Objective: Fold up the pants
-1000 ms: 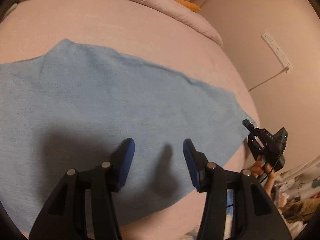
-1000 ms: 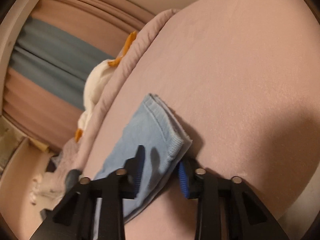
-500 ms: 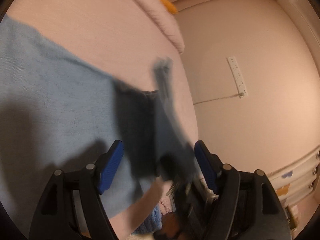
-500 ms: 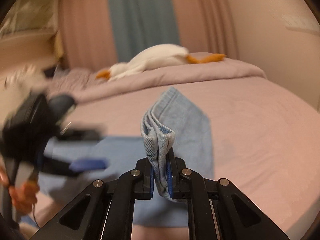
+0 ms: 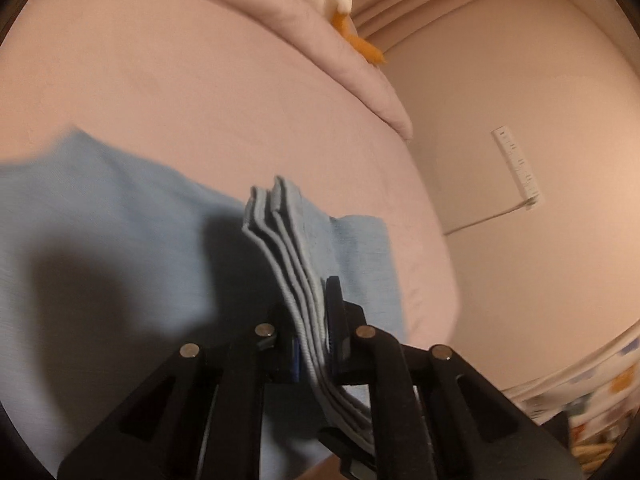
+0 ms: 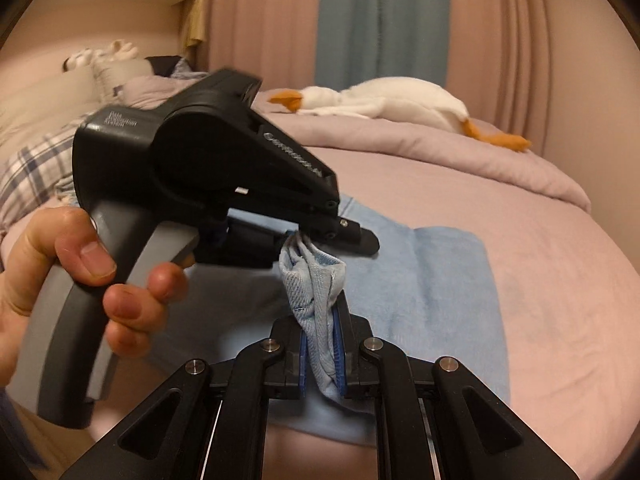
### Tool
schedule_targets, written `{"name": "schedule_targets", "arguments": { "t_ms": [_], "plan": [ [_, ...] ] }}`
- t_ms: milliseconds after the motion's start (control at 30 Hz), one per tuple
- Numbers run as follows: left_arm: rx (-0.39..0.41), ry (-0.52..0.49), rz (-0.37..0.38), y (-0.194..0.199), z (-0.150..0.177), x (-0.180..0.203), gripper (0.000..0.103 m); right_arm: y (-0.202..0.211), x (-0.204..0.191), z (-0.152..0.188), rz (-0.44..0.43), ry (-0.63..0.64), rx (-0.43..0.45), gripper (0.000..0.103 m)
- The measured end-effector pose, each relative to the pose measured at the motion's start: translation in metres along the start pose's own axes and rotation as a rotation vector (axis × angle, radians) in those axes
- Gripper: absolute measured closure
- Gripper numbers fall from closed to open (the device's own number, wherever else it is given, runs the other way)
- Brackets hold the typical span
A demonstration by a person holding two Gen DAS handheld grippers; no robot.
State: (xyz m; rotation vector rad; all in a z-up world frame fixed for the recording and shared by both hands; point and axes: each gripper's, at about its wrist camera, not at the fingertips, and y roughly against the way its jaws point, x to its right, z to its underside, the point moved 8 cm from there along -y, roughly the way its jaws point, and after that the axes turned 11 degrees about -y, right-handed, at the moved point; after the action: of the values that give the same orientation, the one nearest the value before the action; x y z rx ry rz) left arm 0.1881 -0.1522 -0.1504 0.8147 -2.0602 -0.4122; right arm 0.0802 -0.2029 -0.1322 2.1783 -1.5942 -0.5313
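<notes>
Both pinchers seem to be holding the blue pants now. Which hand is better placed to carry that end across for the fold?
Probably both together, the left leading: the left gripper, jaws just closed, clamps the stacked hems of the pants, beside the right gripper, which pinches the same bunch.

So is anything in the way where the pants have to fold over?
Nothing visible. Both hand-held grippers, left and right, already pinch the pants hem. The left's jaws have just closed on it. The pants ahead are bare, and the toy goose lies far back on the duvet.
</notes>
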Motion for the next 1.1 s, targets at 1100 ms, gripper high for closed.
{"name": "schedule_targets", "arguments": {
  "t_ms": [1100],
  "plan": [
    [-0.073,-0.261,-0.247,0.035,0.045,-0.037,0.077,-0.008,0.078,-0.011,-0.166,-0.351,-0.198,0.066]
  ]
}}
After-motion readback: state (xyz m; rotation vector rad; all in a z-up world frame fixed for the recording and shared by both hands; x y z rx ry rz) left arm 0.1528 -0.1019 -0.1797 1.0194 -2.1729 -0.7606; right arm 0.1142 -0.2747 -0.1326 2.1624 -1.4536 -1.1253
